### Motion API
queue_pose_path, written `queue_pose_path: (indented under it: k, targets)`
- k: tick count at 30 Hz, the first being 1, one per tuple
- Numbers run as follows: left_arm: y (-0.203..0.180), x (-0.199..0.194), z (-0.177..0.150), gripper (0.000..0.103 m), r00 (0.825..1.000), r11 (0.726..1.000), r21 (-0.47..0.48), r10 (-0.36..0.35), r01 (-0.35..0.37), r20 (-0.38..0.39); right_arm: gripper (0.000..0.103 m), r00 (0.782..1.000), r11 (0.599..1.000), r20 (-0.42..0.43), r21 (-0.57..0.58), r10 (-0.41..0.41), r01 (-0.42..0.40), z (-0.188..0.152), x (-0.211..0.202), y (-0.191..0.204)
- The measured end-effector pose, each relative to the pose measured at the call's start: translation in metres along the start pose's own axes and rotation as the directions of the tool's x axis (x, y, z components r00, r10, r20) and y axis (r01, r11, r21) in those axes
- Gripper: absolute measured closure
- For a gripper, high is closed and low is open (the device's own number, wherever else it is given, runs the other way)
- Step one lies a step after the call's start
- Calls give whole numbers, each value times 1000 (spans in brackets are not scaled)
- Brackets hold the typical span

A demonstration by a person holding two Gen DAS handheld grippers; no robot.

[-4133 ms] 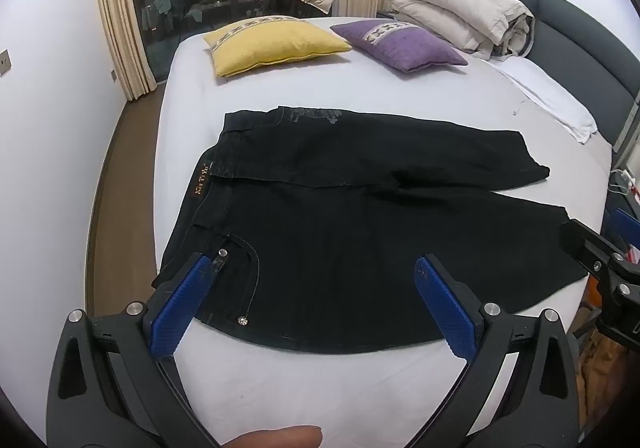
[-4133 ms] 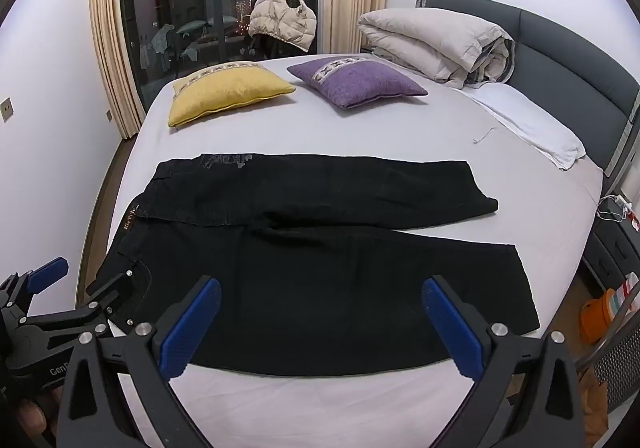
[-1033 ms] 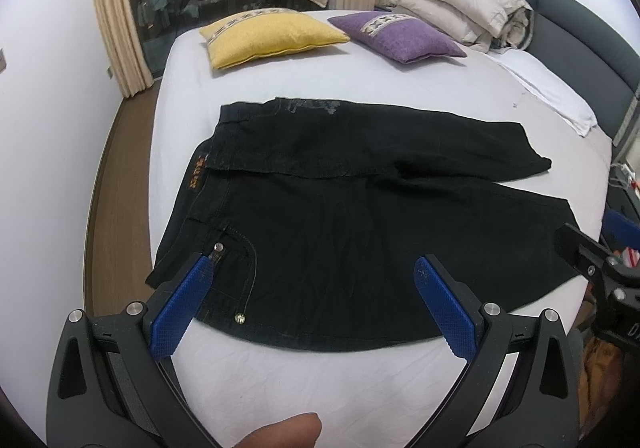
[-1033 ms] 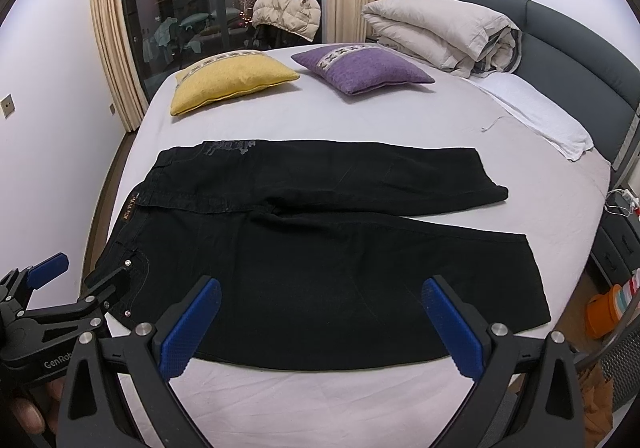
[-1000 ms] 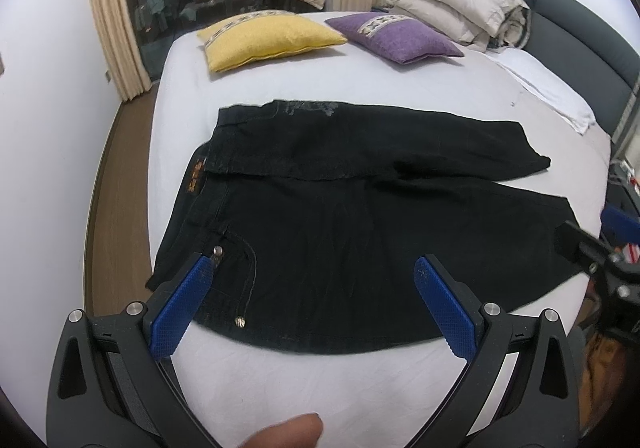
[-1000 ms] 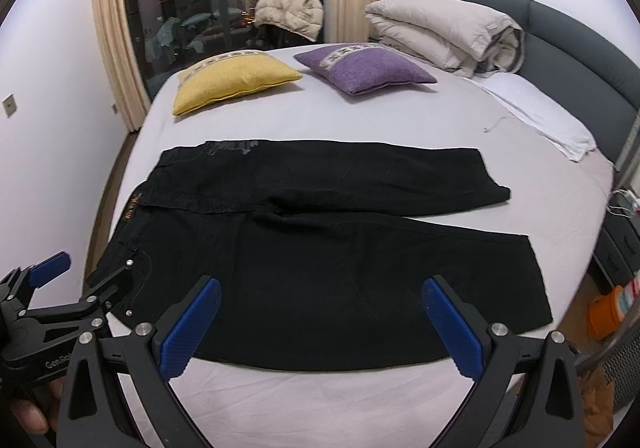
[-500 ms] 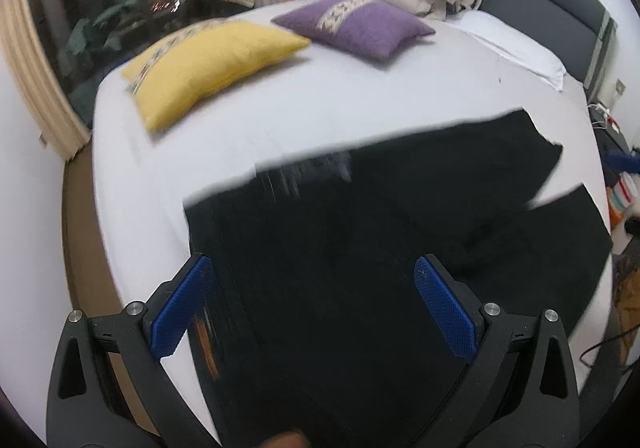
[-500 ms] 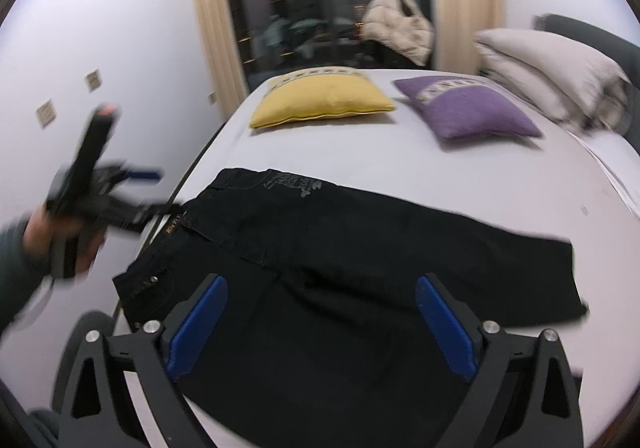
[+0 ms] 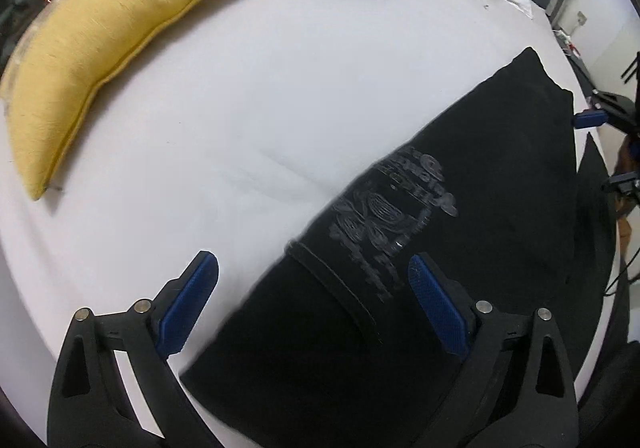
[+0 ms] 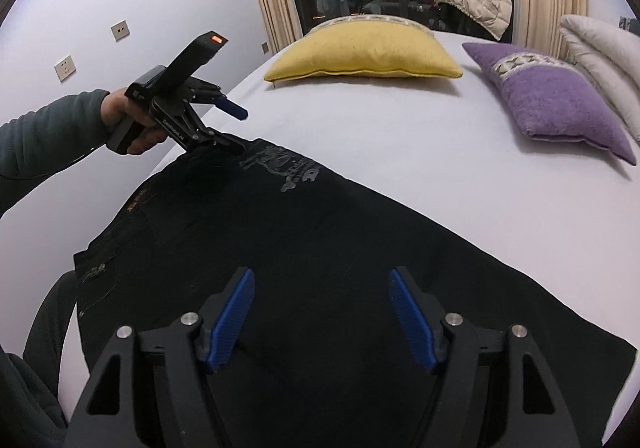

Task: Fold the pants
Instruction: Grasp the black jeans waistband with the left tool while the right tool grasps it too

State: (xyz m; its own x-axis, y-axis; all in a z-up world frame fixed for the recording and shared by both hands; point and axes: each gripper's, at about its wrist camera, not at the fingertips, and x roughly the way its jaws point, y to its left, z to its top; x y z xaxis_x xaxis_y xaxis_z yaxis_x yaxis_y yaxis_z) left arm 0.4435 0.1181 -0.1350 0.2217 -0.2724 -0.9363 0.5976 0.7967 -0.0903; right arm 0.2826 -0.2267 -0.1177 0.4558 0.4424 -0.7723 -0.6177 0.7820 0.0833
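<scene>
Black pants (image 10: 320, 248) lie flat on the white bed; a grey printed emblem (image 9: 392, 208) marks the far waist part. My left gripper (image 9: 312, 288) is open, low over the waistband's far corner (image 9: 304, 252), one finger over the sheet and one over the cloth. In the right wrist view it (image 10: 236, 130) shows at the pants' far left corner, one finger touching the cloth. My right gripper (image 10: 322, 312) is open and empty, hovering over the middle of the pants.
A yellow pillow (image 10: 364, 52) and a purple pillow (image 10: 556, 96) lie at the far side of the bed (image 9: 260, 96). A folded duvet (image 10: 600, 44) and a beige jacket (image 10: 472, 0) are behind. The left wall is close to the bed's edge.
Both grippers have moved forward and down from the bed's near edge. The left has swung to the far waist corner of the pants; the right has come over their middle. Both stay open.
</scene>
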Motion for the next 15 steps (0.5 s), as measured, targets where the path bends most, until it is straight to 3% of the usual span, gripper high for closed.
queue_pose_path:
  k: [3,5,7,9,11,12,15]
  targets:
    - [15,14,8,7,999,999,10,-39,39,-30,31,999,1000,-21,-8,27,-28,1,15,-7]
    - [23,24,13,14,996,997,13,-72,73,-60,31,999,999,-37,-21,37,-38,2,24,-10]
    - [25,37,16,34,990,996,15,-90,92,-106,32,998,998,-51,-31,46,-48,4,29,-14]
    - [29,48,16,39,988,996,18,-81,84,-130,33,997,998,-57,-27,50,-52,7,34,-21]
    - [33,47,17,54,989,995,12,-97,99,-115,34,997,998,-55,-16,59,-60,11,37,-26]
    - [36,45,17,77,990,995,4,-96,97,-104,34,997,998,-53,-12,64,-65,13,39,-29]
    - [43,42,16,87,989,993,-9,-117,117,-87,34,997,998,-54,-13,60,-61,23,45,-34]
